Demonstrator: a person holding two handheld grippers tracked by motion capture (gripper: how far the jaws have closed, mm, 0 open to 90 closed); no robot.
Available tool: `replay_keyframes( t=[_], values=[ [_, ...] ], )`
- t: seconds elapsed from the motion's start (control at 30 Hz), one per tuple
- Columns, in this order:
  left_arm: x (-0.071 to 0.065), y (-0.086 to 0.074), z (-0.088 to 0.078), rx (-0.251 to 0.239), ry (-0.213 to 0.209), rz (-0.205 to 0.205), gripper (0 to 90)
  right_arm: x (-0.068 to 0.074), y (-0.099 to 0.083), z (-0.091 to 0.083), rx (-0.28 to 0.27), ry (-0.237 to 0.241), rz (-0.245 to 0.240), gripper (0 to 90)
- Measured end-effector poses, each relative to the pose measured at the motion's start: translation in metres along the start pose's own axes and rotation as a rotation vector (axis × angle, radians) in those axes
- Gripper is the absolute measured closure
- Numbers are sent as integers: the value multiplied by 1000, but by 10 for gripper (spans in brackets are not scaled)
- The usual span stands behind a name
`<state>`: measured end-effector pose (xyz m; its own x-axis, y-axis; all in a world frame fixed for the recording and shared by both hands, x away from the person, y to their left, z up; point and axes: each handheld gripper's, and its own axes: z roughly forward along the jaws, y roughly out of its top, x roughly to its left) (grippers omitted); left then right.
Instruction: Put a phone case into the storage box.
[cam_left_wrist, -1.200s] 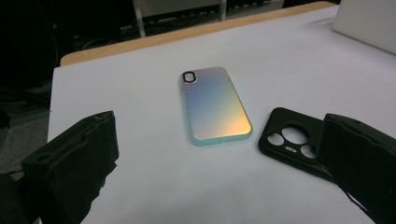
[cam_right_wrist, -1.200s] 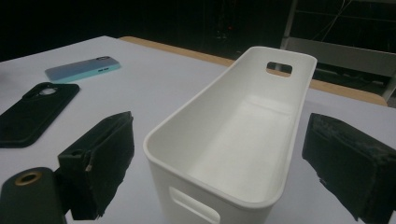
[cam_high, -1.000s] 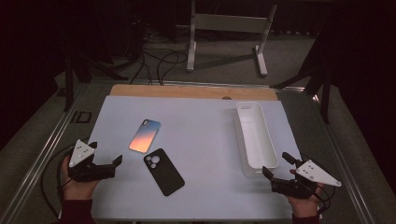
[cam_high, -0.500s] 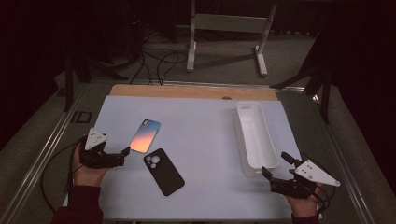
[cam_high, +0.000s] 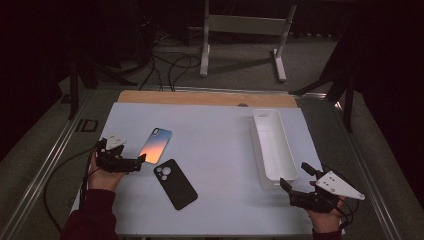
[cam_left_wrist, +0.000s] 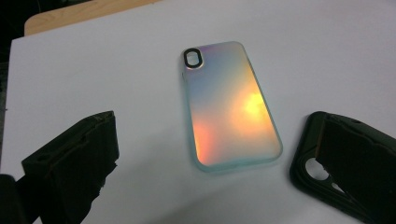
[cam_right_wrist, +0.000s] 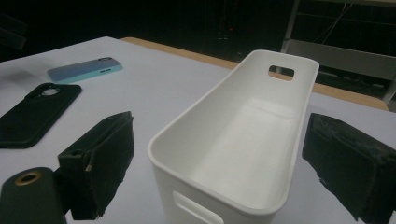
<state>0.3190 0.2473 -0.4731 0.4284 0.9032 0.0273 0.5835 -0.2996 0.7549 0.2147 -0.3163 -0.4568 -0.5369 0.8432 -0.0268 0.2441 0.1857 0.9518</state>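
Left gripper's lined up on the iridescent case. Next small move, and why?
Probably ease the left gripper forward until its open jaws straddle the near end of the iridescent case, then close. The case lies flat between and ahead of the jaws, untouched, with the black case close beside the one jaw.

Iridescent phone case on white table, tool jaws apart

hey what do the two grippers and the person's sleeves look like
Both the left gripper and right gripper are black with blocky black jaws. Each carries a pale grey three-cornered plate on top and trails a dark cable. The sleeves are dark red.
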Motion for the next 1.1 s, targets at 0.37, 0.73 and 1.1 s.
replay_keyframes(
  t=[0.37,0.73,1.1],
  values=[
    [2,7,14,35,14,4,0,0,0,1,0,-1,2,88],
    [5,15,25,69,29,17,0,0,-1,1,1,-2,4,88],
    [3,23,42,119,21,22,0,-1,-1,1,0,-1,3,88]
  ],
)
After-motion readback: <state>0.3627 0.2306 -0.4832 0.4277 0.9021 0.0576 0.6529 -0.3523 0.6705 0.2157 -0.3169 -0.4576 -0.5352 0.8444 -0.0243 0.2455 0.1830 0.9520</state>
